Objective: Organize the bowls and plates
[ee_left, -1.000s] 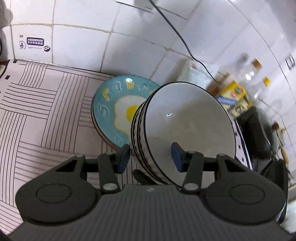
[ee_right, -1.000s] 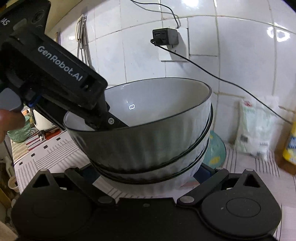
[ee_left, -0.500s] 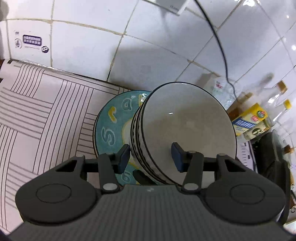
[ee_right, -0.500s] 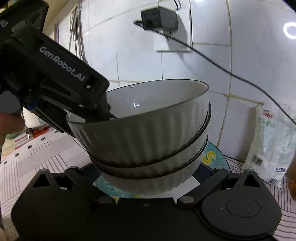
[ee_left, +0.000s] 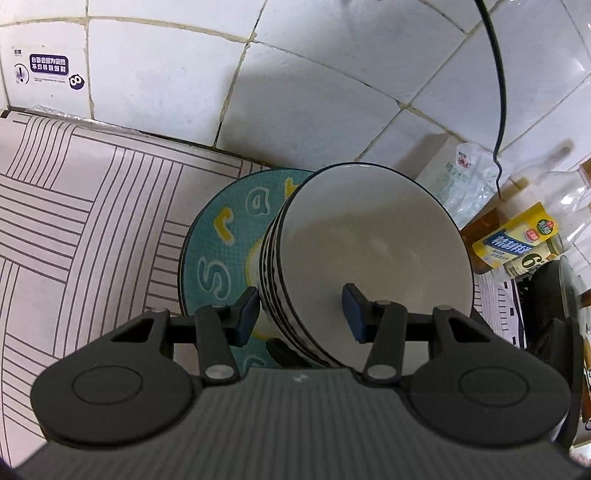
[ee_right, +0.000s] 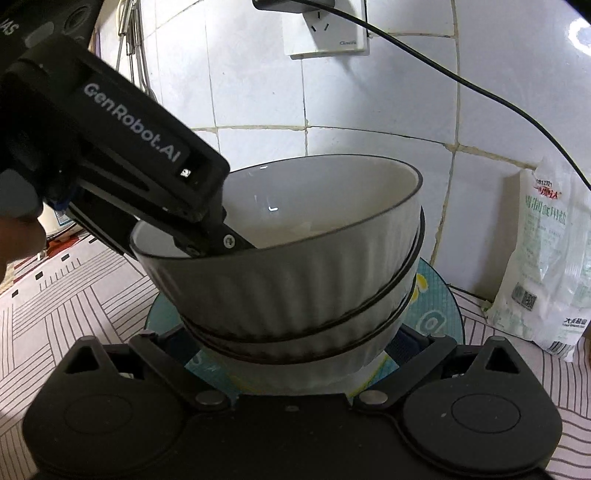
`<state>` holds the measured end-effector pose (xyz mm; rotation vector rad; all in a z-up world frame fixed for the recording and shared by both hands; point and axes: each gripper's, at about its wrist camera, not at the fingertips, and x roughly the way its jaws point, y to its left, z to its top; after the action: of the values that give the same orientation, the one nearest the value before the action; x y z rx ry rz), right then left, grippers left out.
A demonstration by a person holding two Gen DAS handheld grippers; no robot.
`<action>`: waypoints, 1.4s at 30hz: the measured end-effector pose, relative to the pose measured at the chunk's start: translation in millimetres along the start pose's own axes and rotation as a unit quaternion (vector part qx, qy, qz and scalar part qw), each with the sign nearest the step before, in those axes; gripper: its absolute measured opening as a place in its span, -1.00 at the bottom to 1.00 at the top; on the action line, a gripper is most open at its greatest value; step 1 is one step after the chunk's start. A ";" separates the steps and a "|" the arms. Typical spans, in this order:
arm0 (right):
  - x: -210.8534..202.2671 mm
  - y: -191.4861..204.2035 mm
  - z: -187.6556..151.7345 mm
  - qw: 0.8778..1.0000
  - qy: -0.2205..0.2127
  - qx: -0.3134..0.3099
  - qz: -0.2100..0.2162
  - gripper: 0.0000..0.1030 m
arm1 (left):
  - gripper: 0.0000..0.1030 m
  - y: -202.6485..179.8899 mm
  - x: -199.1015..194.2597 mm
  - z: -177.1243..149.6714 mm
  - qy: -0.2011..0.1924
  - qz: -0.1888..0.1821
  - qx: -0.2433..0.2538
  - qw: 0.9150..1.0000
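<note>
A stack of three white ribbed bowls with black rims (ee_left: 369, 251) (ee_right: 306, 280) hangs just above a teal plate (ee_left: 221, 251) (ee_right: 436, 306) with yellow letters and a fried-egg picture, on the striped counter by the wall. My left gripper (ee_left: 299, 312) is shut on the near wall of the stack, one finger outside, one inside; its body (ee_right: 110, 147) shows in the right wrist view. My right gripper (ee_right: 291, 343) straddles the stack's base from below, wide open; its fingertips are mostly hidden by the bowls.
The tiled wall (ee_left: 295, 92) stands right behind the plate. A white salt bag (ee_right: 546, 266) (ee_left: 461, 177), bottles and a yellow-labelled package (ee_left: 517, 240) crowd the right. A black cable (ee_right: 480, 85) runs from a wall socket (ee_right: 325, 33). The striped counter cover (ee_left: 74, 221) spreads left.
Both grippers have carried the bowl stack toward the wall and lower, so it now sits over the middle of the teal plate and covers the egg picture.
</note>
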<state>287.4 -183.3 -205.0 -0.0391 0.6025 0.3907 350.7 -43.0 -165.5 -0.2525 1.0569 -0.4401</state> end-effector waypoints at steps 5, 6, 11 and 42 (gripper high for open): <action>-0.4 -3.7 -0.6 1.000 0.000 0.016 0.005 0.98 | -0.07 -3.2 0.0 0.0 -0.004 0.007 -0.006 1.000; -0.2 -4.2 -0.3 1.000 0.002 0.019 0.006 0.98 | -0.07 -4.4 0.0 0.3 -0.004 0.009 -0.005 1.000; 2.2 -3.2 -0.1 1.000 0.007 0.025 -0.002 0.97 | 0.02 -2.0 2.2 -4.5 -0.010 0.007 -0.029 1.000; -79.4 27.6 10.6 0.998 0.002 0.040 -0.050 0.97 | 0.37 -33.2 -88.2 -26.6 -0.082 0.082 0.030 0.993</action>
<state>223.2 -183.7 -149.7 0.0058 0.6179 0.2705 283.0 -31.2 -95.7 -0.1432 0.8943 -0.2975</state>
